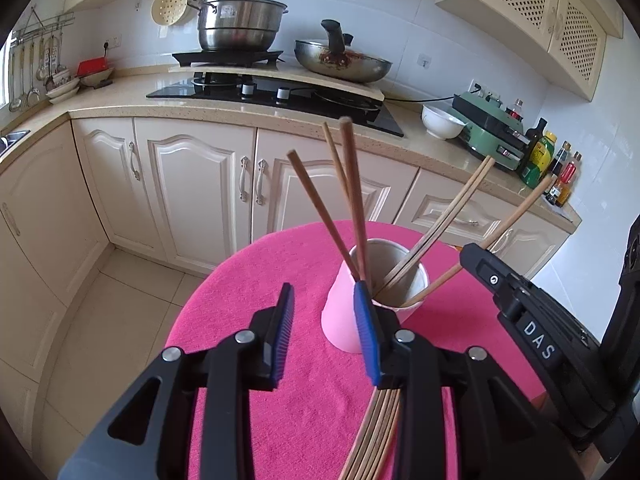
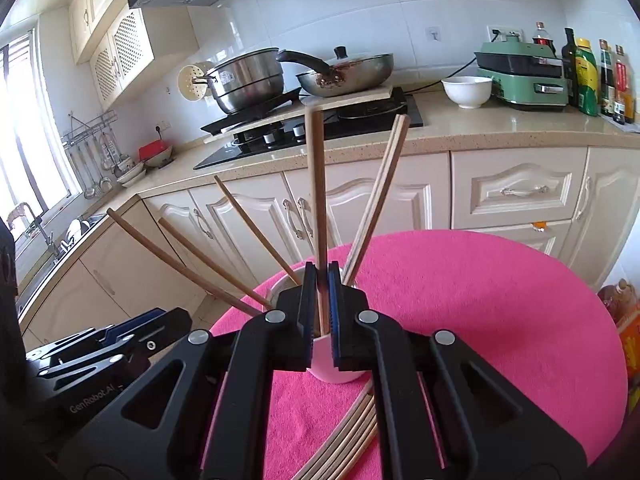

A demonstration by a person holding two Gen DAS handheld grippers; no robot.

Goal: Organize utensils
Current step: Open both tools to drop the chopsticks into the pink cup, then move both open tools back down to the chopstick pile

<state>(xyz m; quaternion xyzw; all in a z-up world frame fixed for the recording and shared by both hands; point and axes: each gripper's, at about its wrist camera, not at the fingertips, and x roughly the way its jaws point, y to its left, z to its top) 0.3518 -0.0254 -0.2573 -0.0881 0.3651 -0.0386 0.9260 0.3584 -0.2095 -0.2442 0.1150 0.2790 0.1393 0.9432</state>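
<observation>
A pale pink cup (image 1: 342,312) (image 2: 332,364) stands on the round table's pink cloth (image 1: 248,320) (image 2: 480,320) with several brown chopsticks (image 1: 352,192) fanned out of it. My left gripper (image 1: 325,312) is open just left of the cup, with nothing between its blue pads (image 1: 285,320). My right gripper (image 2: 320,280) is shut on upright chopsticks (image 2: 318,184) whose lower ends reach into the cup. In the left wrist view the right gripper (image 1: 520,312) shows at the right. A bundle of loose chopsticks (image 1: 376,432) (image 2: 344,440) lies on the cloth beneath the grippers.
Behind the table runs a counter (image 1: 120,104) with cream cabinets, a hob with a steel pot (image 1: 240,24) and a wok (image 1: 344,62), a white bowl (image 2: 467,90), a green appliance (image 2: 524,76) and bottles (image 2: 592,76). The left gripper (image 2: 120,344) shows low left in the right wrist view.
</observation>
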